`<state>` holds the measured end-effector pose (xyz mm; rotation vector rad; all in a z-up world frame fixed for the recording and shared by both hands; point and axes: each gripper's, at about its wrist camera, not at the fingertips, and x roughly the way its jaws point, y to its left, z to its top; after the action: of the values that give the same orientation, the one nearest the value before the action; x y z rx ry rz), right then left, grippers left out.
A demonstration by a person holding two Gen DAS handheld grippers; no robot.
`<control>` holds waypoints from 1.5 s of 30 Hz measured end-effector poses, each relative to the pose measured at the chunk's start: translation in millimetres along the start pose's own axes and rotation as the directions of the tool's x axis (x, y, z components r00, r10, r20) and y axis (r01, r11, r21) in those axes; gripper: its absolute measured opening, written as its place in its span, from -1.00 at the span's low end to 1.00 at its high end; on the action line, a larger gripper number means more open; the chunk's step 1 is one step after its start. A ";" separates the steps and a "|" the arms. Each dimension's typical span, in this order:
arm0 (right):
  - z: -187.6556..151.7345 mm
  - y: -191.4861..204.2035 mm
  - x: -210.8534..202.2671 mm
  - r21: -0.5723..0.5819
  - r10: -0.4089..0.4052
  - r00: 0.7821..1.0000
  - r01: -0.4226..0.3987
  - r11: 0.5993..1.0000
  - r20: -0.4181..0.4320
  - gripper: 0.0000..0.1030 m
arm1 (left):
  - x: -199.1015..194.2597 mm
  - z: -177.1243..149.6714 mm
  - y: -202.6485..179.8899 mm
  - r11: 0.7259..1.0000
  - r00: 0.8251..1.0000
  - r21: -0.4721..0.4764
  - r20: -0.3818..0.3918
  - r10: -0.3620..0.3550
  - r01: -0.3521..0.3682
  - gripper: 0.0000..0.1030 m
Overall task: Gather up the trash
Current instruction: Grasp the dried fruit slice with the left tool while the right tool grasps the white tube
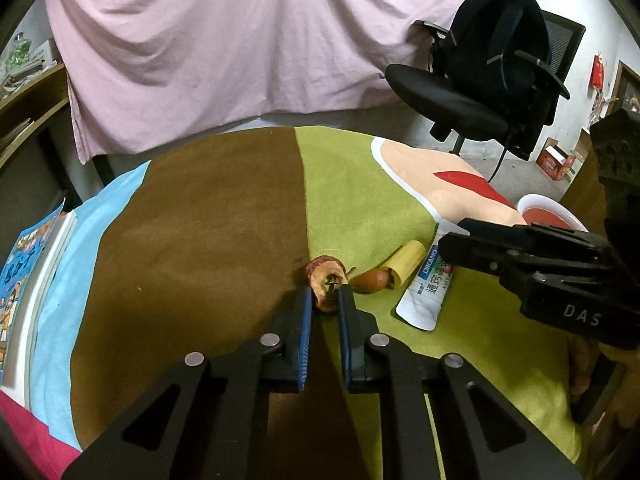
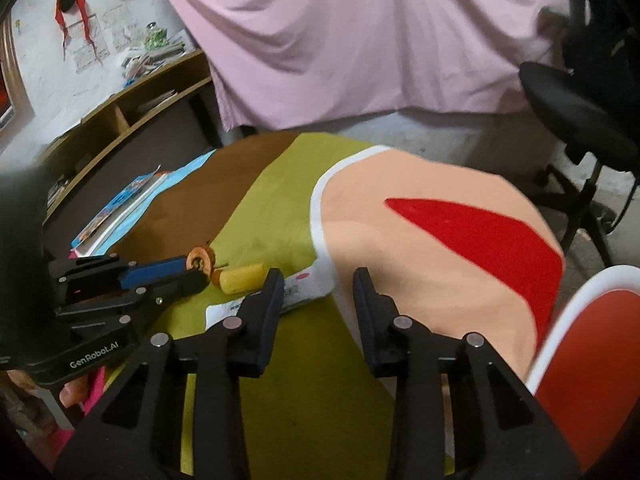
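A browned apple core (image 1: 326, 280) lies on the table where the brown and green parts of the cloth meet. My left gripper (image 1: 325, 294) is shut on it, its blue pads pressing both sides; the right wrist view shows the same core (image 2: 201, 258) at those fingertips. To its right lie a small orange-brown fruit scrap (image 1: 372, 280), a yellow roll (image 1: 405, 260) and a white tube with blue print (image 1: 424, 292). My right gripper (image 2: 318, 276) hovers open over the tube's (image 2: 304, 288) near end, and its pads do not press on anything.
A white container with a red inside (image 2: 580, 300) stands at the table's right edge. A book (image 1: 24, 280) lies on the left edge. Behind the table are a black office chair with a backpack (image 1: 492, 60), a hanging pink sheet (image 1: 240, 40) and a wooden shelf (image 2: 132, 100).
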<state>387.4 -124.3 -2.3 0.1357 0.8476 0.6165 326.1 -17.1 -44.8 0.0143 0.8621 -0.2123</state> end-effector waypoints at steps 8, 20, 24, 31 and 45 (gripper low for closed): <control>-1.3 11.7 0.4 -0.045 0.008 1.000 -0.008 0.999 -0.012 -0.44 | -2.2 0.3 1.4 1.000 1.000 -0.012 0.009 -0.011 0.011 -0.82; -4.8 23.0 -26.0 -0.100 -0.046 0.991 0.059 0.993 0.129 -0.46 | -15.8 -6.1 0.0 1.000 0.999 -0.018 0.047 0.003 -0.002 -0.92; -6.5 22.6 -34.9 -0.100 -0.046 0.985 0.063 0.993 0.166 -0.46 | -19.9 -7.8 -3.2 1.000 0.998 -0.003 0.066 0.007 -0.007 -0.93; -11.0 24.1 -48.0 -0.085 -0.046 0.973 0.067 0.994 0.227 -0.46 | -37.3 -14.2 -19.6 0.998 0.989 0.044 0.144 0.040 -0.047 -0.94; -24.4 41.3 -99.3 -0.120 -0.072 0.896 0.138 0.983 0.439 -0.46 | -78.1 -15.8 -51.0 0.998 0.955 0.048 0.297 0.021 -0.037 -0.94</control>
<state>301.1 -149.3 61.4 0.0856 0.3710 0.5180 255.2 -51.4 7.6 0.0440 0.5565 -0.2039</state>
